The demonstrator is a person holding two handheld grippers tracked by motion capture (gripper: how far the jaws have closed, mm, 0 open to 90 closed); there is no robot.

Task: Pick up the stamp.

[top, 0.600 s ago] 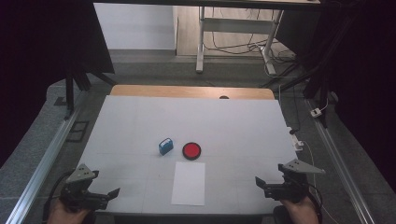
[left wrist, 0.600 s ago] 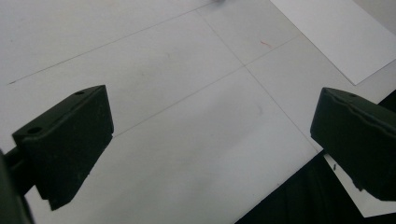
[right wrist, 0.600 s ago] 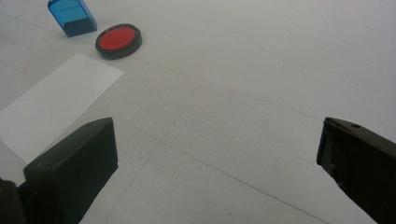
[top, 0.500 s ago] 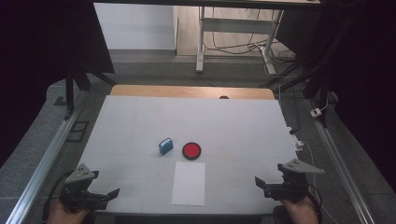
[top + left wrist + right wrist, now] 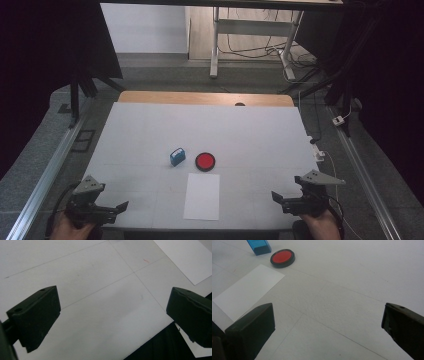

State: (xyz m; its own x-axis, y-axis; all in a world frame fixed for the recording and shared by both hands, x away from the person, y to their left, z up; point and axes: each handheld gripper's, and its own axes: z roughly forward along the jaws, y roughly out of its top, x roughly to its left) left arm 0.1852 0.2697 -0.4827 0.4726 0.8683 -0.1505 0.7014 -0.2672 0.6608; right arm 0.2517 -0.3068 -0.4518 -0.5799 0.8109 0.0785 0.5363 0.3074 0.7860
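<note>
A small blue block (image 5: 176, 156) stands mid-table, with a round red pad in a black case (image 5: 205, 161) just to its right. A white sheet of paper (image 5: 202, 196) lies in front of them. In the right gripper view the blue block (image 5: 259, 246), red pad (image 5: 282, 257) and paper (image 5: 247, 291) sit at the upper left. My left gripper (image 5: 119, 206) rests open at the table's near left corner, nothing between its jaws (image 5: 112, 320). My right gripper (image 5: 278, 197) is open at the near right, also holding nothing (image 5: 327, 330). The paper's corner (image 5: 185, 257) shows in the left gripper view.
The white table (image 5: 210, 130) has a wooden strip (image 5: 205, 98) along its far edge. Metal rails (image 5: 45, 175) run down both sides. A small white plug with cable (image 5: 319, 154) hangs at the right edge. A desk frame and cables stand beyond the table.
</note>
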